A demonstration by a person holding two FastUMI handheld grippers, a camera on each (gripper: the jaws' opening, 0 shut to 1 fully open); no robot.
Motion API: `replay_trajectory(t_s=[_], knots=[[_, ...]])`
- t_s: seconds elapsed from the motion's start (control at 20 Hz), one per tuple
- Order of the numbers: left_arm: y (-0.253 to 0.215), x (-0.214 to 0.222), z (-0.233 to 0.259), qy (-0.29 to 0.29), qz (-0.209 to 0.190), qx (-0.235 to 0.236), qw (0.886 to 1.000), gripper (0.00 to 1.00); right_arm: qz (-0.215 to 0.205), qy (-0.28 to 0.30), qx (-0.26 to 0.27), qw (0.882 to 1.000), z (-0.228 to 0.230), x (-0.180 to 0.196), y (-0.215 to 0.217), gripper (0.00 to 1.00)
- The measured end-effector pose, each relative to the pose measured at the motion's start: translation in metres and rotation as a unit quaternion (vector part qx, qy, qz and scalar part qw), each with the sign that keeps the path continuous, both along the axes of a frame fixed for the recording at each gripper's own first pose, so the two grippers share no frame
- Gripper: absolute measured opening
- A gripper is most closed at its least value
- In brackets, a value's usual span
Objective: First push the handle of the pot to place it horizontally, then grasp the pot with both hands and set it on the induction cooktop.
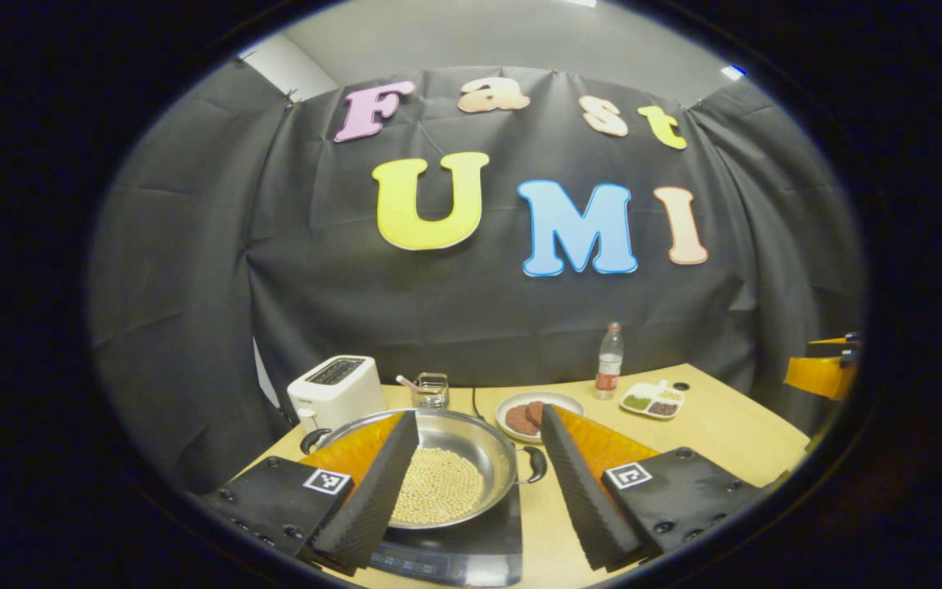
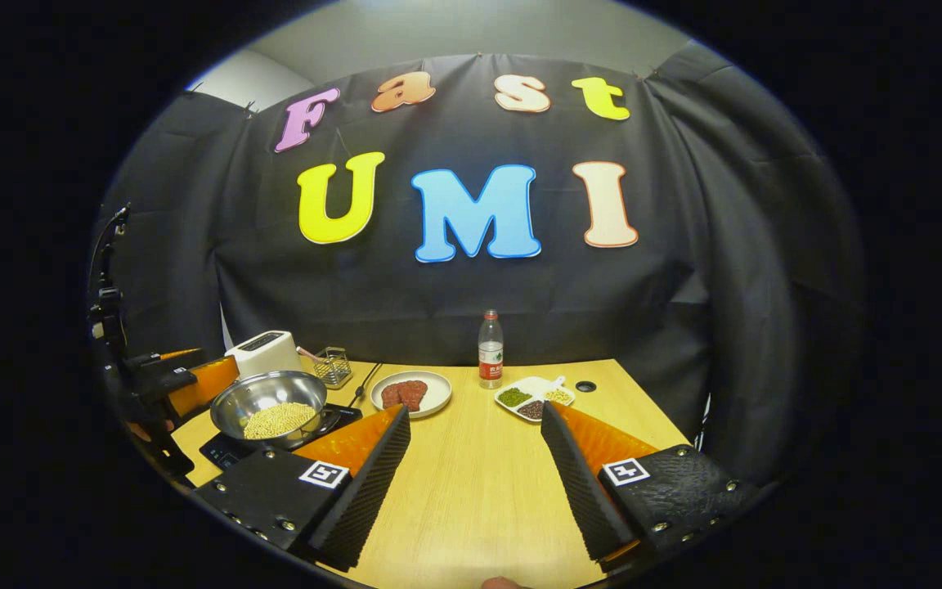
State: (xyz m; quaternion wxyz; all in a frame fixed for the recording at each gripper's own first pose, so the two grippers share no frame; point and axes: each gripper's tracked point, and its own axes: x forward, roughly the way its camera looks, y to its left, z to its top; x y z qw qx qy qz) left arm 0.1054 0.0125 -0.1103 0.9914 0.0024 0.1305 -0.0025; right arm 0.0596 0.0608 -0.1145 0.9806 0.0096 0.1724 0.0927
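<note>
Sits already on the induction cooktop (image 1: 471, 548), a flat dark glassy slab at the wooden table (image 2: 479, 483) corner: round, shiny steel pot (image 1: 471, 458) with looped side handles, holding pale beans. Looks like the placing step is finished, with retreat probably next. Hovers over the pot with jaws spread wide, gripping nothing: left gripper (image 1: 479, 483). Hangs over bare tabletop, ridged pads likewise parted: right gripper (image 2: 479, 483).
</note>
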Motion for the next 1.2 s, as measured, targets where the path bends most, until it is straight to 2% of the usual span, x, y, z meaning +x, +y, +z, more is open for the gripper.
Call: replay_trajectory(t_s=[0.05, 0.15, 0.45, 0.75, 0.85, 0.95, 1.0, 1.05, 1.15, 1.2], knots=[[-0.009, -0.009, 0.009, -0.007, 0.001, 0.004, 1.0, 1.0, 0.0, -0.007, 0.002, 1.0, 0.006, -0.006, -0.008, 0.97], [-0.019, -0.026, 0.028, -0.021, 0.005, 0.01, 1.0, 0.97, 0.005, -0.016, 0.006, 1.0, 0.016, -0.018, -0.019, 0.97], [-0.041, -0.071, 0.076, -0.066, 0.003, 0.012, 0.998, 1.0, -0.002, -0.057, 0.009, 0.998, 0.051, -0.049, -0.046, 0.97], [-0.038, -0.109, 0.113, -0.102, 0.0, 0.013, 0.995, 1.0, -0.02, -0.112, 0.01, 0.993, 0.089, -0.073, -0.055, 0.97], [-0.034, -0.119, 0.123, -0.108, 0.001, 0.015, 0.994, 0.92, -0.027, -0.119, 0.011, 0.992, 0.097, -0.083, -0.056, 0.97], [-0.028, -0.131, 0.137, -0.125, 0.005, 0.014, 0.992, 1.0, -0.036, -0.125, 0.012, 0.991, 0.104, -0.091, -0.059, 0.97], [-0.026, -0.135, 0.142, -0.132, 0.007, 0.015, 0.991, 0.92, -0.039, -0.125, 0.014, 0.991, 0.106, -0.096, -0.059, 0.97], [-0.023, -0.141, 0.147, -0.138, 0.01, 0.016, 0.99, 0.97, -0.041, -0.126, 0.017, 0.991, 0.108, -0.1, -0.059, 0.97], [-0.017, -0.151, 0.157, -0.151, 0.014, 0.025, 0.988, 0.92, -0.045, -0.126, 0.017, 0.991, 0.109, -0.107, -0.06, 0.97], [-0.017, -0.156, 0.159, -0.156, 0.014, 0.029, 0.987, 0.97, -0.047, -0.126, 0.016, 0.991, 0.11, -0.11, -0.06, 0.97]])
